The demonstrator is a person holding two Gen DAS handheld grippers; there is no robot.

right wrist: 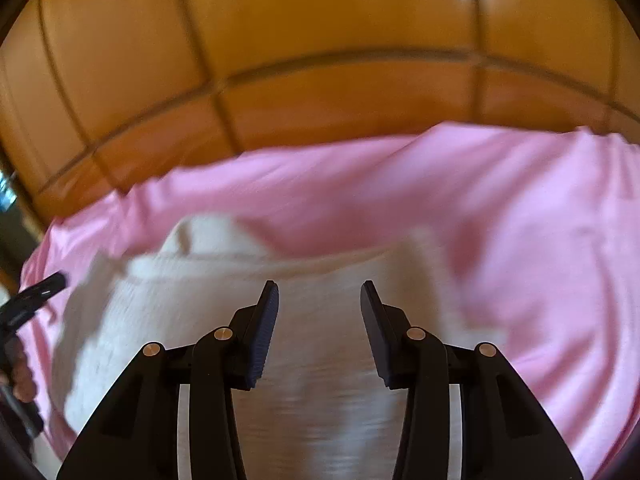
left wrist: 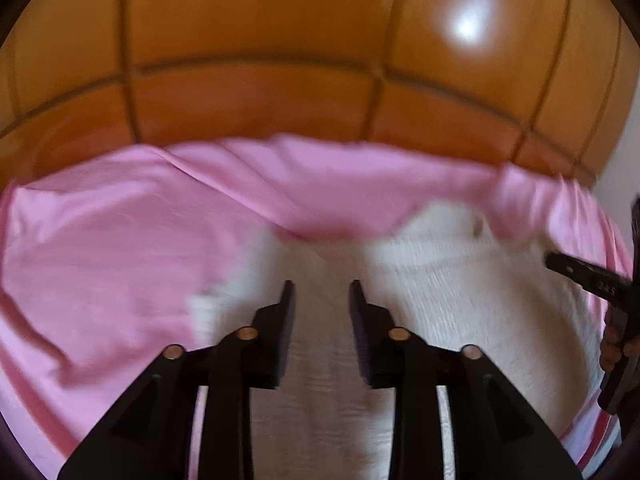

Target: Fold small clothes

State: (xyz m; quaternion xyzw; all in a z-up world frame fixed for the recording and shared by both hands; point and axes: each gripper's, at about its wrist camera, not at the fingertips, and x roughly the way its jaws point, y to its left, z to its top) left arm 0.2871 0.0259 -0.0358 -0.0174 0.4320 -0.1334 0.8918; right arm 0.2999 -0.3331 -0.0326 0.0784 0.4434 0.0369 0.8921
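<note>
A small cream-white knitted garment lies on a pink sheet. It also shows in the right wrist view, blurred. My left gripper is open and empty just above the garment's left part. My right gripper is open and empty above the garment's middle; it also shows at the right edge of the left wrist view. The left gripper shows at the left edge of the right wrist view. Both views are motion-blurred.
The pink sheet covers a bed. An orange padded headboard with stitched panels rises behind it, also in the right wrist view. A striped edge of the sheet shows at lower right.
</note>
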